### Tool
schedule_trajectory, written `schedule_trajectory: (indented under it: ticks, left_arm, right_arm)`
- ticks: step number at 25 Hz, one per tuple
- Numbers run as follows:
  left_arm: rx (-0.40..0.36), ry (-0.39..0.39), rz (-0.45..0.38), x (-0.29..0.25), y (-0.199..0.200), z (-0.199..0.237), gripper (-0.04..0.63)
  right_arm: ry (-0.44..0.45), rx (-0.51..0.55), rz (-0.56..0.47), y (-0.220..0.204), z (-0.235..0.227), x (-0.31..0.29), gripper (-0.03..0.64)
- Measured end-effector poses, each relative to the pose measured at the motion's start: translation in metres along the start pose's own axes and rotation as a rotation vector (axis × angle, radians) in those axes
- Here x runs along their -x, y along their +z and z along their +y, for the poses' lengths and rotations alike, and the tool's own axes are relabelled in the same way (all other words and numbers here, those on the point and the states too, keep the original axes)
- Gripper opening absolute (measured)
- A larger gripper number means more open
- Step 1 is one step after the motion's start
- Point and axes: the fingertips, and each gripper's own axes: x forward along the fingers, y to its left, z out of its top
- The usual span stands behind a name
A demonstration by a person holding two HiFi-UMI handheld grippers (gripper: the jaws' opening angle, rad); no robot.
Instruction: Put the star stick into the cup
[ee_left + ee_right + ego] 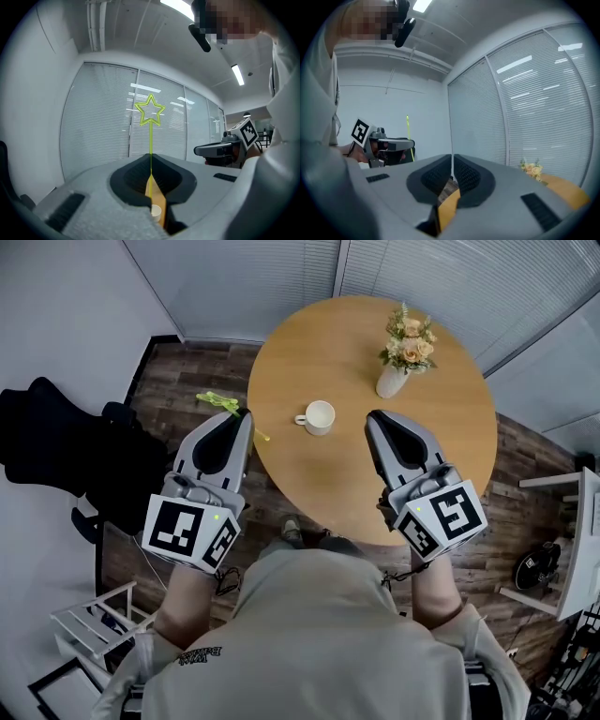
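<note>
Step in hand: carry, stick gripped but not yet at cup; left gripper (150,161) clenched on star stick (150,133), star end poking out beyond jaws, at table's (319,343) left edge; cup (319,417) upright on table, just right of left jaw tips (near, not beneath stick); next likely: swing right, align stick over cup mouth, lower, release; right gripper (452,159) closed, empty, right of cup.

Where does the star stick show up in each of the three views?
Head view: star stick left of centre, across the left gripper's tip.
Left gripper view: centre, upright, clamped between the jaws.
Right gripper view: left, a thin line above the left gripper.
Shared landmark: the window blinds, in all three.
</note>
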Motion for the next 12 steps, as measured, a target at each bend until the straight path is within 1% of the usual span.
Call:
schedule_trajectory:
  ticks: [5, 12]
  left_arm:
    - [0.011, 0.014, 0.019, -0.008, -0.004, -0.002, 0.024]
    - [0.011, 0.019, 0.019, -0.026, -0.003, -0.009, 0.023]
  right_arm:
    - [0.060, -0.037, -0.008, 0.003, -0.002, -0.005, 0.037]
    - [0.073, -0.044, -0.004, 0.000, -0.018, -0.009, 0.037]
